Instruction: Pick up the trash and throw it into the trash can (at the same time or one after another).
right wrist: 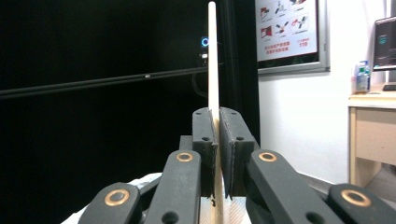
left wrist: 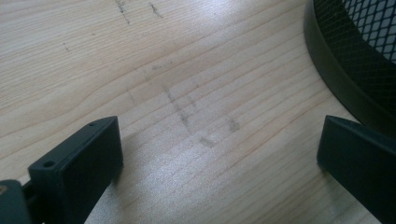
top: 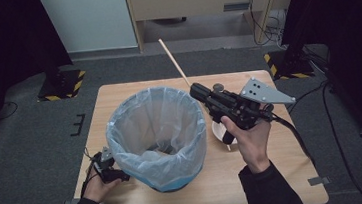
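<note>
Grey carpet, dark curtains and a pale desk at the back frame one wooden table (top: 277, 183), and everything happens on it. Biggest item: a single mesh waste bin (top: 158, 134) lined with a bluish bag, standing toward the table's left edge and nearer the front edge. Behind the right hand, close to the middle of the table, sits one small white bowl (top: 218, 128), mostly hidden.

Now the action: the right tool (top: 195, 90), jaws pressed together, is pinching one long wooden stick (top: 175, 65) low on its shaft, and the stick angles up and away past the table's far edge, above the bin's right rim. In the right gripper view the stick (right wrist: 212, 60) rises straight between the pads.

The left tool (top: 110, 171) rests by the bin's base at the front-left corner, jaws spread wide with nothing between them.

Judging the drop: the stick looks bound for the bin, so tip it downward, centre it over the opening, and release only once it clears the liner's rim.
</note>
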Demonstrator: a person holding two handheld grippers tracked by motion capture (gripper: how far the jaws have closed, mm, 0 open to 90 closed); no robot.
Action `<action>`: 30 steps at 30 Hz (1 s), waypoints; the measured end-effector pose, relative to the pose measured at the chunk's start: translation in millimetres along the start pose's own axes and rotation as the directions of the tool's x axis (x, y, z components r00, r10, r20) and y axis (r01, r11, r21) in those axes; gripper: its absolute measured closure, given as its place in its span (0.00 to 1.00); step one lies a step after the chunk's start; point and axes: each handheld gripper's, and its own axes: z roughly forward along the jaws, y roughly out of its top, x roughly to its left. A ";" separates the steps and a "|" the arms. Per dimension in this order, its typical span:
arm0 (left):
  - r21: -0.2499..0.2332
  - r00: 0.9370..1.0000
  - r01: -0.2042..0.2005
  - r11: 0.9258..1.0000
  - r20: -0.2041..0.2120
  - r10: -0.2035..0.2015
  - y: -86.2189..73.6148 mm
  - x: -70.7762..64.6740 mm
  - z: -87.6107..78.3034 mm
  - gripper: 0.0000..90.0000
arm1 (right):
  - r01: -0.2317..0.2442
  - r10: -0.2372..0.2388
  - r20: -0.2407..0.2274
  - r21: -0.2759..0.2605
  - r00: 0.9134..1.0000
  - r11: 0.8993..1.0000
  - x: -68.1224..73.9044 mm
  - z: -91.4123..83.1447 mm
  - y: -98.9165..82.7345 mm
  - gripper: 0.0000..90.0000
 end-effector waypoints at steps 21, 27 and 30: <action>-0.001 1.000 0.001 1.000 0.001 -0.001 0.0 0.0 0.0 0.00 | 0.004 0.004 -0.059 0.148 0.998 0.989 13.7 38.5 -26.9 0.85; -0.001 1.000 0.001 1.000 0.001 -0.001 0.0 0.0 0.0 0.00 | -0.003 0.009 -0.046 0.133 0.999 0.991 8.6 33.2 -19.8 0.78; 0.000 1.000 0.000 1.000 0.000 0.000 0.0 0.0 0.0 0.00 | 0.008 -0.006 -0.012 0.107 1.000 0.994 2.4 24.8 -9.7 0.75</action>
